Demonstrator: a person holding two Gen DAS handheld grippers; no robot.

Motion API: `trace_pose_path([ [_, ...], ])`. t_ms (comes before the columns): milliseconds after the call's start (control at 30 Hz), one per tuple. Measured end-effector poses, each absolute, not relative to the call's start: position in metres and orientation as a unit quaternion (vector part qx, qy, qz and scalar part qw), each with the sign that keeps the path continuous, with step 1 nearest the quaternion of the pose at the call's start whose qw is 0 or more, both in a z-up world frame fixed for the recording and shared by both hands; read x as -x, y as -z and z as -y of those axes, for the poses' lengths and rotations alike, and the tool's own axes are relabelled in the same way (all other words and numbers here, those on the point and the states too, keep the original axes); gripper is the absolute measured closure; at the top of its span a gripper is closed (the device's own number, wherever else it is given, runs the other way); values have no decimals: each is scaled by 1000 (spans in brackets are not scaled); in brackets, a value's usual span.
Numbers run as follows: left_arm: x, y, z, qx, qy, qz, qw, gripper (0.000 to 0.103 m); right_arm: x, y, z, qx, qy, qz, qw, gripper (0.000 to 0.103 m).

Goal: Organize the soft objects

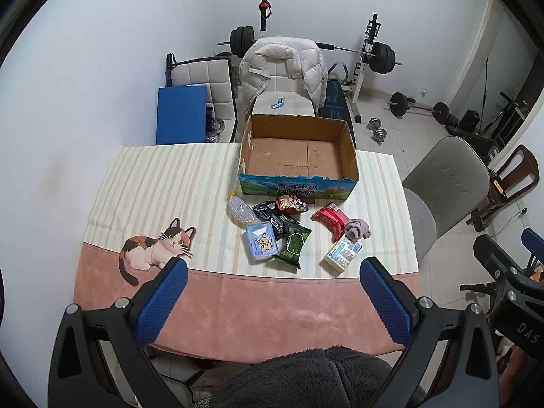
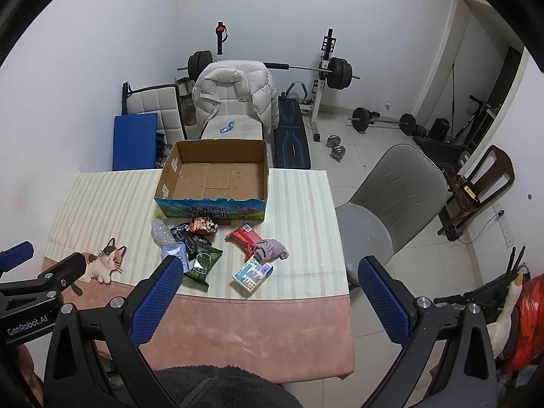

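My gripper pads are blue and dimpled on black frames. The tablecloth shows cream and beige stripes above a pink band, with a calico cat print. The cardboard box is brown inside, its front blue-green. Packets: one green, one red, one pale blue.

Plain white walls, pale tiled floor. Far: barbell rack, white puffer jacket draped on chair, blue mat left. Grey chair right, dumbbells on floor. Striped cat-print tablecloth.
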State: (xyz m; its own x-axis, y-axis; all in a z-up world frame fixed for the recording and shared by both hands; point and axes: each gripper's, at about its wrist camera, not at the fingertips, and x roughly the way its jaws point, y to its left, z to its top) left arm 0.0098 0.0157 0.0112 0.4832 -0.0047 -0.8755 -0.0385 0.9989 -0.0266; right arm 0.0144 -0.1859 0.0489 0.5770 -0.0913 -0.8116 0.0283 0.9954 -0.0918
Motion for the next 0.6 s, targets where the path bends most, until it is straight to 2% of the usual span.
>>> trace_pose_path([
  [600, -10, -12, -15, 20, -12, -508, 861, 0, -11, -51, 185, 32, 32, -457, 888, 0],
])
